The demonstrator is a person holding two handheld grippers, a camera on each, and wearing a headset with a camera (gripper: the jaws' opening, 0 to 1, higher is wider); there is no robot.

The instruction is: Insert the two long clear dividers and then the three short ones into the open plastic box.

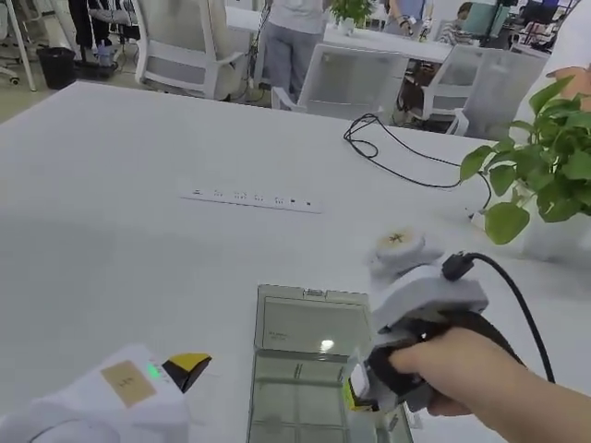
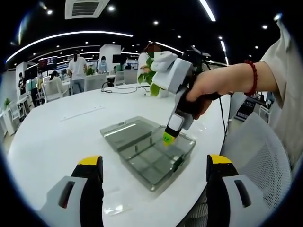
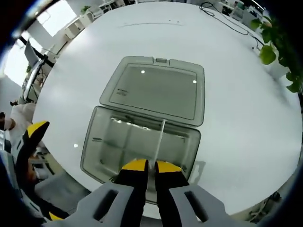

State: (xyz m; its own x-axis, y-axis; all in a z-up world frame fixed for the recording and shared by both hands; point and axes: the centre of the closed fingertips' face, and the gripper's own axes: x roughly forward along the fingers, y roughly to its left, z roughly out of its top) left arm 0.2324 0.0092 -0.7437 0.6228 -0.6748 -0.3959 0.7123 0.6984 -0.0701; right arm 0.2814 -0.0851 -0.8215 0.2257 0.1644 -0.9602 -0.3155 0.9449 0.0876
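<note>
The right tongs [image 3: 150, 165] are pinched on a clear divider [image 3: 159, 137], holding it upright inside the open box [image 3: 92, 142], which sits on the white tabletop [image 1: 138, 185]. The left tongs [image 2: 154, 161] hang wide open near the box, gripping nothing.
</note>
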